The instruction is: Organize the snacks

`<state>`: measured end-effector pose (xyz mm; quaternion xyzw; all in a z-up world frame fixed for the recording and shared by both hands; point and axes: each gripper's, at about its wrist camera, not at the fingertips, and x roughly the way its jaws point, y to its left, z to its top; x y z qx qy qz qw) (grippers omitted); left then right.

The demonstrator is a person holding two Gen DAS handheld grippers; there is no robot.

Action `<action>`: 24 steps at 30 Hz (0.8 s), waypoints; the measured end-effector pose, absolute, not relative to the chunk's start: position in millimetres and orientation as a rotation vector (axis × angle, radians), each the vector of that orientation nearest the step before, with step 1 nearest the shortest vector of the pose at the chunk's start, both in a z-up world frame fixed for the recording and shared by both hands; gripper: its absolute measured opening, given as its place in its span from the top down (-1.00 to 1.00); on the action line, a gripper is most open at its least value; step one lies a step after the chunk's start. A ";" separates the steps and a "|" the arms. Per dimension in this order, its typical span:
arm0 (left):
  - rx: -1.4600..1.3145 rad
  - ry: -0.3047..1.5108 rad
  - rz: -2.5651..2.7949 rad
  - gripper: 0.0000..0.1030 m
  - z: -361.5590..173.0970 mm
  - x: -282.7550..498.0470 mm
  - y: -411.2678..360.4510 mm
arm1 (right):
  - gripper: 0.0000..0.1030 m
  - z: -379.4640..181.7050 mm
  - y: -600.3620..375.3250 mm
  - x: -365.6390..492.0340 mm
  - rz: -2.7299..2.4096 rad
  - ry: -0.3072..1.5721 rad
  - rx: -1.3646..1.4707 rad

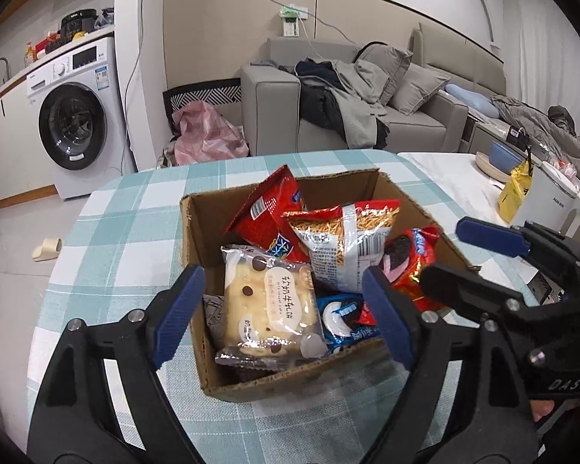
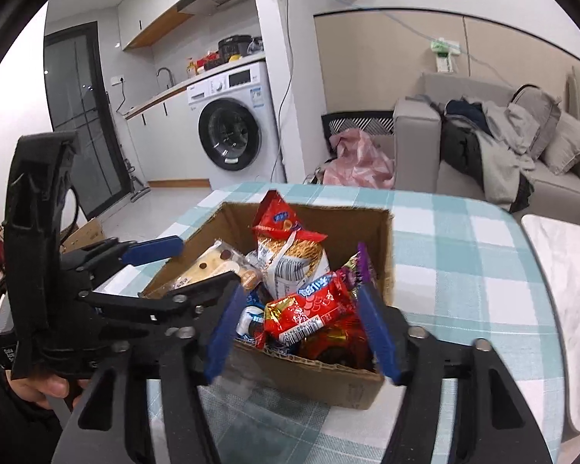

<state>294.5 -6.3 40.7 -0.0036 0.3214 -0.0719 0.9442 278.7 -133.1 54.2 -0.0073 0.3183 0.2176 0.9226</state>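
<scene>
Step status, as judged: the snacks sit gathered in the cardboard box [image 1: 197, 232] on the tabletop [image 1: 116, 224], so the task appears to be either at its end or at the start of unpacking; which of the two cannot be determined.

Left gripper [image 1: 286, 317]: jaws spread wide, nothing held. The cream cake packet [image 1: 270, 301] lies directly ahead, between the two fingers and below their tips. The noodle-snack bag [image 1: 340, 243] stands beyond it; the blue cookie pack [image 1: 340, 321] lies just inside the right-hand finger.

Right gripper [image 2: 301, 328]: jaws spread wide, nothing held. The red wafer pack [image 2: 309, 309] lies directly ahead between the fingers, at the near wall of the box.

Next move, if a packet is to be taken: lower one gripper at a time, since both hover near each other over the near edge of the box, and close across the packet's short side.
</scene>
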 end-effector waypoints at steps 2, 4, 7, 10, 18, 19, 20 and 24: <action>-0.019 0.635 -0.152 -0.83 46.0 285.2 -3.8 | -0.71 59.9 -139.8 271.7 0.434 0.630 -0.005; -0.023 0.606 -0.144 -0.98 51.6 275.2 -0.6 | -0.91 64.2 -146.5 264.7 0.431 0.608 0.014; -0.014 0.576 -0.146 -0.98 57.1 259.9 1.1 | -0.96 67.1 -152.6 253.9 0.446 0.605 0.023; -0.016 0.566 -0.146 -0.98 59.5 247.7 2.7 | -0.99 66.8 -155.6 242.5 0.449 0.585 0.019; -0.031 0.525 -0.145 -0.98 55.6 212.3 10.5 | -0.99 58.2 -156.3 215.8 0.477 0.535 0.014; -0.032 0.517 -0.143 -0.98 53.6 208.1 11.9 | -0.99 55.2 -157.6 212.4 0.473 0.529 0.012; -0.031 0.505 -0.136 -0.98 50.5 203.2 13.6 | -0.99 52.6 -157.9 210.3 0.469 0.527 0.011; -0.024 0.469 -0.116 -0.98 35.3 186.9 20.6 | -0.99 36.5 -159.4 199.1 0.454 0.504 -0.010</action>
